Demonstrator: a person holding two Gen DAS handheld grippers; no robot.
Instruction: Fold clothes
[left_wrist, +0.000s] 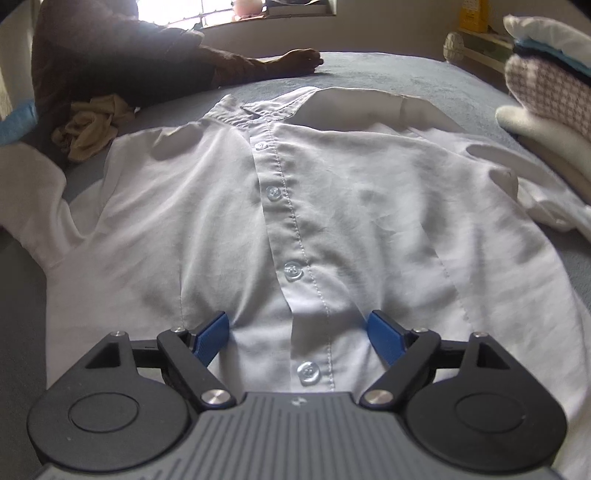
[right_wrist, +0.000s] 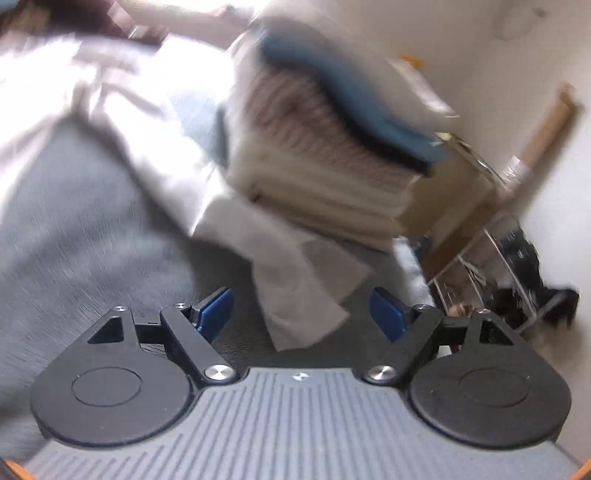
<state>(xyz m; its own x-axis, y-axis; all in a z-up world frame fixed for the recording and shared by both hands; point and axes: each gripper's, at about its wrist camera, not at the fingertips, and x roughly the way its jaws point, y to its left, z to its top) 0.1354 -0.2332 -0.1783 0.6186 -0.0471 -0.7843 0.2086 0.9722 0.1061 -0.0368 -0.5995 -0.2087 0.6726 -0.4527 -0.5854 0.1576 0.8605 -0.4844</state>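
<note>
white shirt (left_wrist: 295, 206) lying buttoned, face-up on grey bed (left_wrist: 406, 70) | placket running straight away between left gripper (left_wrist: 298, 334) fingers, spread, gripping nothing | right gripper (right_wrist: 302, 314) gaping over sleeve end (right_wrist: 295, 295)

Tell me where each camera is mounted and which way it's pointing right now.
Left wrist: sits on the left gripper, angled down at the buttoned white shirt spread on the grey-blue bedcover; its open blue-padded fingers show.
Right wrist: sits on the right gripper, blurred, facing a white sleeve and the pile of folded clothes; open fingers show.
Shared: shirt, bedcover, folded pile.
</note>
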